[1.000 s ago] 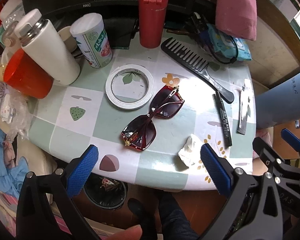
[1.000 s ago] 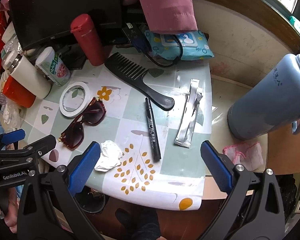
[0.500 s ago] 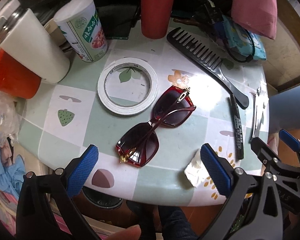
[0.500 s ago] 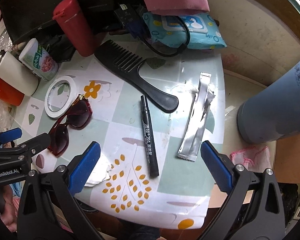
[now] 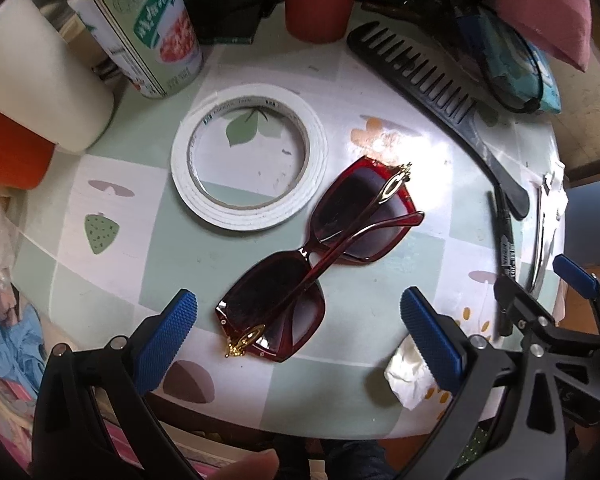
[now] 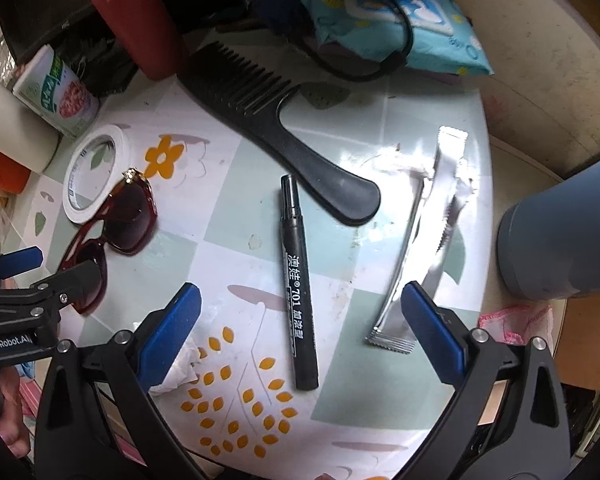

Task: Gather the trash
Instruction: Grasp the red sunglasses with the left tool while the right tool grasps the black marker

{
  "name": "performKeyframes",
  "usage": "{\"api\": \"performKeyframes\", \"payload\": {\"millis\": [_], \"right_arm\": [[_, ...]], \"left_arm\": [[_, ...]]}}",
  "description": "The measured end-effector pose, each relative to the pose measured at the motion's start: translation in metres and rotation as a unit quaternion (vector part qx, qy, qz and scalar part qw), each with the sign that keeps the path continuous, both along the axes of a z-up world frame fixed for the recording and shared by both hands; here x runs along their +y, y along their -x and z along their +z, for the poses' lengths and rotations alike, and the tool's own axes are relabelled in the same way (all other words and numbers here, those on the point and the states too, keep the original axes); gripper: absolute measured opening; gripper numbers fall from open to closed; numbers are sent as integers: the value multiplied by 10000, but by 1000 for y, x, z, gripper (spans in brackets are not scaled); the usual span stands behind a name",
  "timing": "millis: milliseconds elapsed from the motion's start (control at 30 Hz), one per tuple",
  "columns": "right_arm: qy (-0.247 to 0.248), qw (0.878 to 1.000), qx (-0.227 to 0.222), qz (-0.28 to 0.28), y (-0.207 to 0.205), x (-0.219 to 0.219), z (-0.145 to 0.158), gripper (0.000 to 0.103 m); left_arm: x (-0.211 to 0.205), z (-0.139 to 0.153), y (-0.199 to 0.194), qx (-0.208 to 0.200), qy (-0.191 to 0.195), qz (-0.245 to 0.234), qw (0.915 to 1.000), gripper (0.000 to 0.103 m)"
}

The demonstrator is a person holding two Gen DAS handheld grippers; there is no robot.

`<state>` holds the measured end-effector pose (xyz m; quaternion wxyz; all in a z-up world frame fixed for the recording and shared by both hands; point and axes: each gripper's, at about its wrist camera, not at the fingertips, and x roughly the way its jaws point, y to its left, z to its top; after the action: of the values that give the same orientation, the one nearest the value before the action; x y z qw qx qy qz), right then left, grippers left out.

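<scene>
A crumpled white tissue (image 5: 407, 377) lies near the table's front edge, partly hidden behind a blue pad in each view; in the right wrist view the tissue (image 6: 180, 368) sits under the left pad. A torn silver wrapper (image 6: 424, 240) lies at the right side of the table, also seen as a thin strip of wrapper (image 5: 548, 220). My left gripper (image 5: 296, 344) is open over the near end of the red sunglasses (image 5: 320, 256). My right gripper (image 6: 300, 332) is open above the black marker (image 6: 298, 288), empty.
A tape roll (image 5: 248, 156), black comb (image 6: 268, 120), red bottle (image 6: 136, 24), printed can (image 5: 140, 36), white flask (image 5: 32, 76), blue wipes pack (image 6: 396, 12) and a grey-blue jug (image 6: 564, 236) crowd the small table (image 5: 140, 240). A pink cloth (image 6: 512, 324) lies beside the jug.
Both grippers have moved forward and lower over the table. The tissue has slid behind the pads. Nothing has been taken hold of.
</scene>
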<state>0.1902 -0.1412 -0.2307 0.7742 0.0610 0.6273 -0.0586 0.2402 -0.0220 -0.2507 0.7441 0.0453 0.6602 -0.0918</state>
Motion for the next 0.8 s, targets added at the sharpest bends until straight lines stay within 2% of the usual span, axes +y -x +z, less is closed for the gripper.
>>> {"api": "performKeyframes", "payload": {"millis": [100, 167, 233, 333, 500, 600, 667, 733, 800], "right_arm": [[-18, 10000, 32, -4, -3, -1, -7, 98], [-36, 10000, 66, 28, -6, 0, -11, 97], [-55, 9999, 91, 76, -8, 1, -15, 90], [-120, 9997, 182, 92, -12, 4, -23, 82], [-101, 9998, 182, 72, -13, 4, -30, 82], [-82, 9998, 149, 72, -13, 4, -31, 80], [-27, 9999, 140, 45, -12, 4, -32, 77], [-13, 9999, 102, -12, -7, 10, -34, 67], [-1, 10000, 76, -49, -6, 4, -31, 60]], "left_arm": [[2, -7, -2, 69, 11, 27, 10000, 97], [5, -11, -3, 115, 24, 30, 9999, 91], [5, -16, -4, 181, 36, 17, 9998, 79], [7, -19, -5, 219, 47, 14, 9997, 78], [7, -24, -8, 235, 25, -11, 9997, 74], [10, -25, -10, 291, 48, -8, 9996, 64], [14, -26, -14, 350, 96, -10, 9993, 57], [16, -26, -13, 355, 132, -51, 9993, 53], [21, -26, -12, 383, 194, -48, 9991, 52]]}}
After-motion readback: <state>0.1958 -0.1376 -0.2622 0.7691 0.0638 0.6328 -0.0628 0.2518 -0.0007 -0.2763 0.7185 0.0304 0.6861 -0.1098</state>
